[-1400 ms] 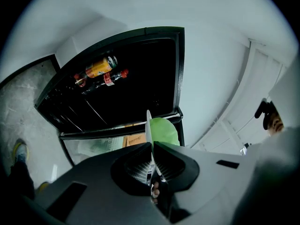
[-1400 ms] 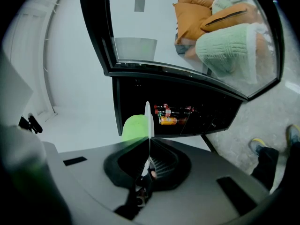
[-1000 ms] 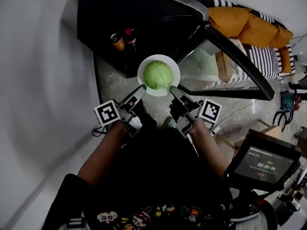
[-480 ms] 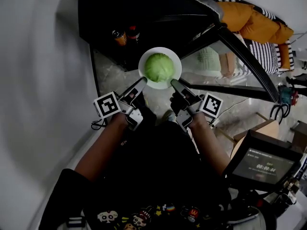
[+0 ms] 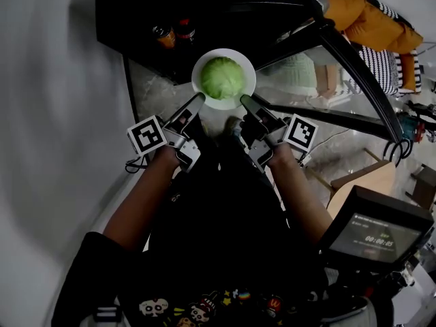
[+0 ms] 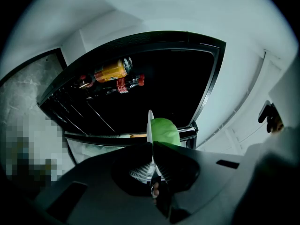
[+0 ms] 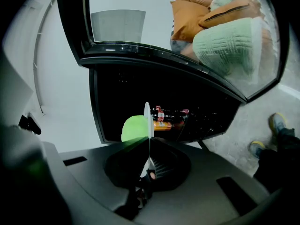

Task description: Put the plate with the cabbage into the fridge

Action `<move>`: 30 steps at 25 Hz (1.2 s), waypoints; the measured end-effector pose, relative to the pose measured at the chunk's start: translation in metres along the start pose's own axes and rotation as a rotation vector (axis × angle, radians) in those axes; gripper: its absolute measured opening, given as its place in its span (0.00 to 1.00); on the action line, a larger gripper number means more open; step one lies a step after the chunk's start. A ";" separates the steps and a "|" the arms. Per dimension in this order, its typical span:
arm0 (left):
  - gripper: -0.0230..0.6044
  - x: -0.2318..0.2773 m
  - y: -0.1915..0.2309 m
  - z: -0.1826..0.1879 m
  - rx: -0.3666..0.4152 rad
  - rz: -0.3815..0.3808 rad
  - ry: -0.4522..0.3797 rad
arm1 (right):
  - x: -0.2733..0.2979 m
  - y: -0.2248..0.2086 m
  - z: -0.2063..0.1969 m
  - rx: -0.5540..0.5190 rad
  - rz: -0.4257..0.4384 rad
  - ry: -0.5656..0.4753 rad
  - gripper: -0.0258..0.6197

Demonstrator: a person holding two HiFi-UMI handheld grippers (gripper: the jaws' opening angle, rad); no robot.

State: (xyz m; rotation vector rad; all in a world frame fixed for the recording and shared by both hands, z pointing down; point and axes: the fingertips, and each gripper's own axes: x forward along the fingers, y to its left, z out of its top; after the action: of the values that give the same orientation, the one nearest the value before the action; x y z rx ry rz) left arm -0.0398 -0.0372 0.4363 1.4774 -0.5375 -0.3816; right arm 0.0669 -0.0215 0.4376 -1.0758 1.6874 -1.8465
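- Left gripper (image 5: 196, 101) and right gripper (image 5: 246, 101) each pinch the plate (image 5: 225, 105) by its near rim.
- Cabbage (image 5: 223, 77) rides on it, at the mouth of the open fridge (image 5: 225, 5).
- Carrying step; next, slide it level onto a shelf, right of the drinks (image 5: 170, 36).

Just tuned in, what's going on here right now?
A person holds a white plate with a cabbage on it, the left gripper and right gripper each shut on its rim. It hangs just in front of the open fridge, not yet inside. A can and a bottle are inside.
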 end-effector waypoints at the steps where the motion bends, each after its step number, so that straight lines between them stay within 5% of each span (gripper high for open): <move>1: 0.06 -0.001 0.005 -0.001 -0.003 0.015 -0.008 | 0.001 -0.004 0.000 0.010 -0.007 0.012 0.06; 12: 0.06 -0.001 -0.015 0.004 0.039 0.000 -0.060 | 0.006 0.011 0.003 -0.003 0.029 0.041 0.06; 30: 0.06 -0.002 -0.008 0.006 0.111 0.105 -0.064 | 0.007 0.003 0.002 0.040 0.015 0.048 0.06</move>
State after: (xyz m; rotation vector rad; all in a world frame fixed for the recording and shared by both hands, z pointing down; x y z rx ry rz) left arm -0.0438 -0.0416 0.4278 1.5399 -0.6941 -0.3213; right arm 0.0638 -0.0289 0.4365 -1.0079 1.6728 -1.9027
